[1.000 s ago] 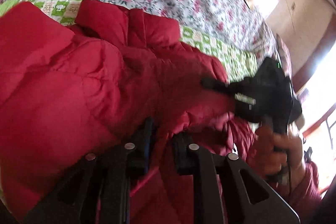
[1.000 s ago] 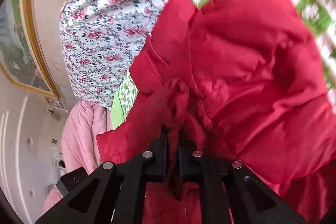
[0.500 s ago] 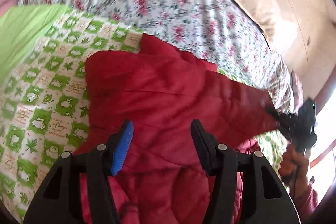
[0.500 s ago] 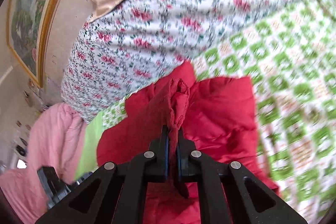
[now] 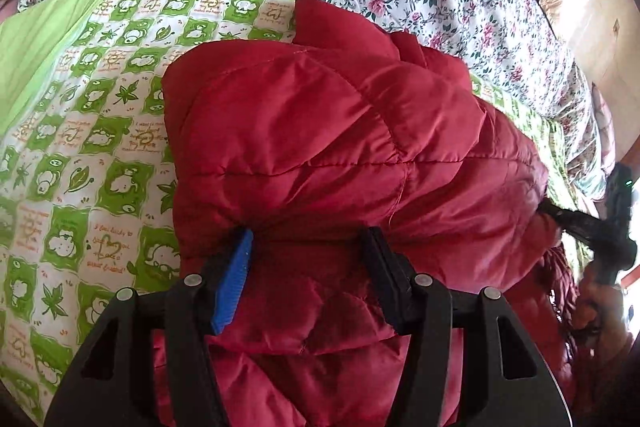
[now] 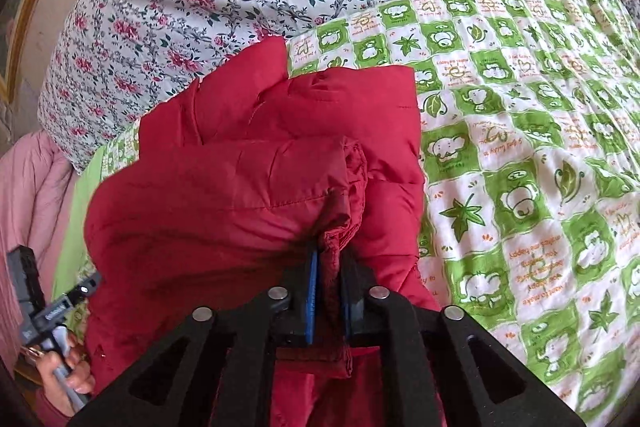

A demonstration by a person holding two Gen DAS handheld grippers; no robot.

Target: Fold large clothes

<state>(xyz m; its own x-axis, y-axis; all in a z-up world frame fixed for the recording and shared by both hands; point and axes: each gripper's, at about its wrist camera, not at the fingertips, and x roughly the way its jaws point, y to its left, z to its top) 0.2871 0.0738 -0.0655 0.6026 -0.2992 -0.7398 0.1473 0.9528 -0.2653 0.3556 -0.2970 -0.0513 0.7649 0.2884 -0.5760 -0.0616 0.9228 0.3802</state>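
Jacket (image 6: 248,203) fold in right hand-held gripper (image 6: 330,267), only rt view

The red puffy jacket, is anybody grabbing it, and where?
The right gripper has a bunched fold at the edge of the red jacket between its pads, though its jaws are opening. The left gripper is open, holding nothing.

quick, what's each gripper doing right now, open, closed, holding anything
Left gripper: open above the red jacket, gripping nothing.
Right gripper: jaws opening, a fold of the jacket between them.
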